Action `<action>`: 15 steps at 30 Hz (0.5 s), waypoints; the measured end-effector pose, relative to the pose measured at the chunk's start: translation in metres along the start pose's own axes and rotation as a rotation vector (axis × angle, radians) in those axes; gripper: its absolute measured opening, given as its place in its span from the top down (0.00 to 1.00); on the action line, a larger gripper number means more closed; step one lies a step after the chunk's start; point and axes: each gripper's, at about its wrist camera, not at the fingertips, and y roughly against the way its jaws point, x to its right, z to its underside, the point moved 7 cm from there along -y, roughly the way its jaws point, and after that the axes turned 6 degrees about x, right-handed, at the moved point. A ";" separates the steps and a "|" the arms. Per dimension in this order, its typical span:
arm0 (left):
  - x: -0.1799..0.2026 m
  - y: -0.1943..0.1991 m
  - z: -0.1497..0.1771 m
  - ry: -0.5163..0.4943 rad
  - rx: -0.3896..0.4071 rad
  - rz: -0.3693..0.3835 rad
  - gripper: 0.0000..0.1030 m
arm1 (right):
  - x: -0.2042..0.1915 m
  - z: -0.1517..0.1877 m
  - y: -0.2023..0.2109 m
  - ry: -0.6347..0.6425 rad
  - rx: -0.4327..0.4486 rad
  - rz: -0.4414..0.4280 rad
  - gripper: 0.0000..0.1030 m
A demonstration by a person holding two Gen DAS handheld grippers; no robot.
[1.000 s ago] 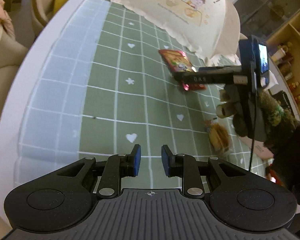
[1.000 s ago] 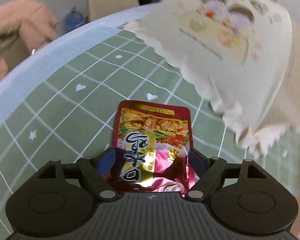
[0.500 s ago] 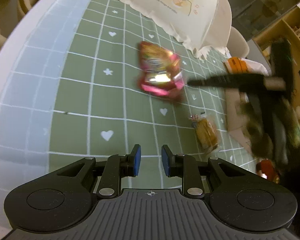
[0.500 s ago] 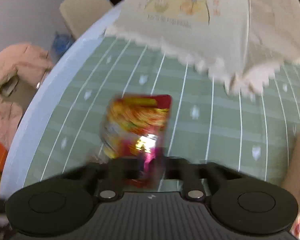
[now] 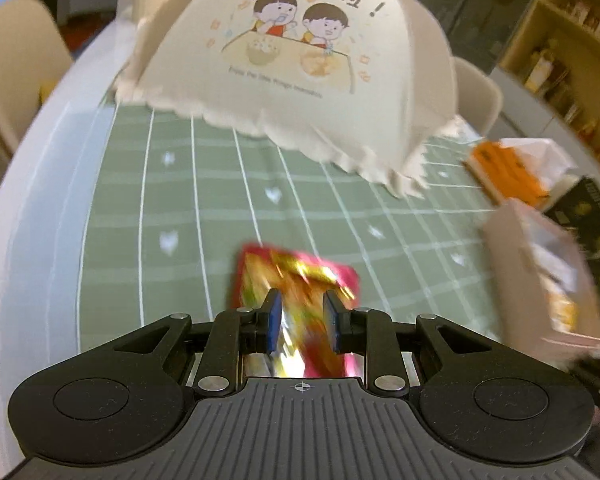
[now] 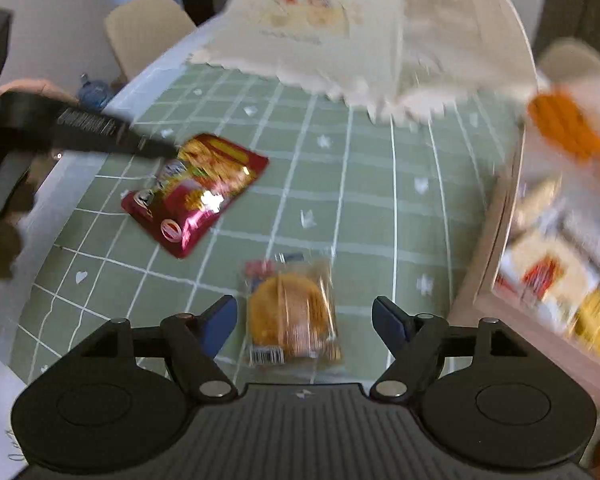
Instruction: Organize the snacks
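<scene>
Pastry (image 6: 291, 312) lies between the spread right claw (image 6: 305, 316) — untouched.

Red pouch changes claws, right to left

A second ago my right gripper (image 6: 304, 320) clasps the red snack pouch (image 6: 196, 192) at its near edge; now those fingers (image 6: 218, 322) stand spread wide with nothing between them, and they face a wrapped round cake (image 6: 290, 314) lying flat on the green checked cloth (image 6: 380, 216), which was not in their view before. My left gripper (image 5: 302, 322), then idle with bare cloth ahead of its near-closed blue pads (image 5: 274, 320), now has the pouch (blurred, foil glinting) between them, and from the right wrist its black finger reaches to the pouch's far corner. The pouch itself now sits farther toward the table's left edge.
</scene>
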 end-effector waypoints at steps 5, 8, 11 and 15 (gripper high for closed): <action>-0.012 -0.040 -0.011 0.018 -0.016 -0.078 0.74 | 0.001 0.014 -0.009 -0.086 -0.048 -0.016 0.54; -0.012 -0.047 -0.008 -0.009 -0.018 -0.076 0.74 | -0.006 0.022 0.002 -0.076 -0.050 -0.021 0.57; -0.002 -0.044 0.001 -0.086 -0.030 -0.070 0.74 | -0.012 0.030 0.009 -0.045 -0.064 -0.029 0.57; 0.022 -0.029 0.027 -0.163 -0.073 0.021 0.74 | -0.015 0.038 0.027 0.043 -0.043 0.012 0.57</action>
